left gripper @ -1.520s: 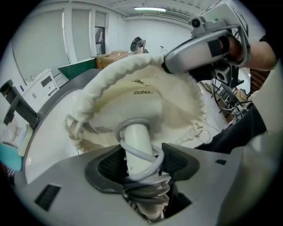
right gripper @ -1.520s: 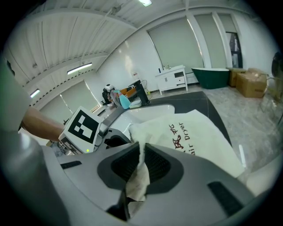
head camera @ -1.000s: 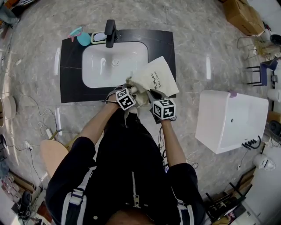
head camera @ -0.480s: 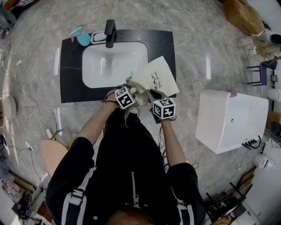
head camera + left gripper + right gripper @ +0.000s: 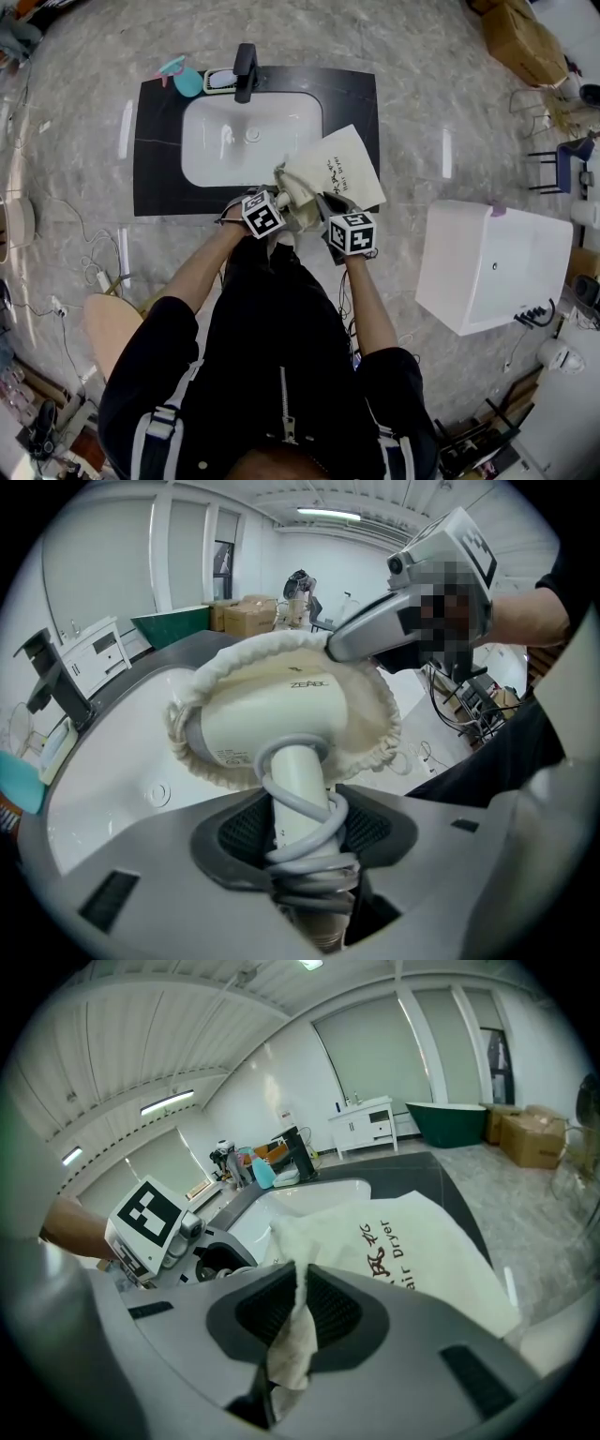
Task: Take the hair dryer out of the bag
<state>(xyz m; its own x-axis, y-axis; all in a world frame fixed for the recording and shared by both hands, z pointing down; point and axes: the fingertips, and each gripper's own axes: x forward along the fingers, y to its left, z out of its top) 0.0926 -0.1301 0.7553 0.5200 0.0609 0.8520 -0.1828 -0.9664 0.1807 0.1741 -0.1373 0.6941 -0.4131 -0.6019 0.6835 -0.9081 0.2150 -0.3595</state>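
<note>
A cream hair dryer (image 5: 272, 719) sticks half out of the gathered mouth of a cream drawstring bag (image 5: 342, 169) that lies on the right side of the dark counter. Grey cord is wound round its handle (image 5: 300, 794). My left gripper (image 5: 300, 822) is shut on that handle; its jaws have just been closing with the handle between them. In the head view the left gripper (image 5: 279, 202) is at the bag's mouth. My right gripper (image 5: 298, 1309) is shut on a fold of the bag's cloth (image 5: 292, 1344), close beside the left one (image 5: 323, 204).
A white sink basin (image 5: 251, 141) is set in the black counter (image 5: 155, 150), with a black faucet (image 5: 246, 70), a teal cup (image 5: 187, 82) and a soap dish (image 5: 221, 80) behind it. A white cabinet (image 5: 492, 262) stands on the floor at the right.
Little differs. The left gripper has edged slightly toward me at the bag's mouth; the bag and the right gripper keep their place.
</note>
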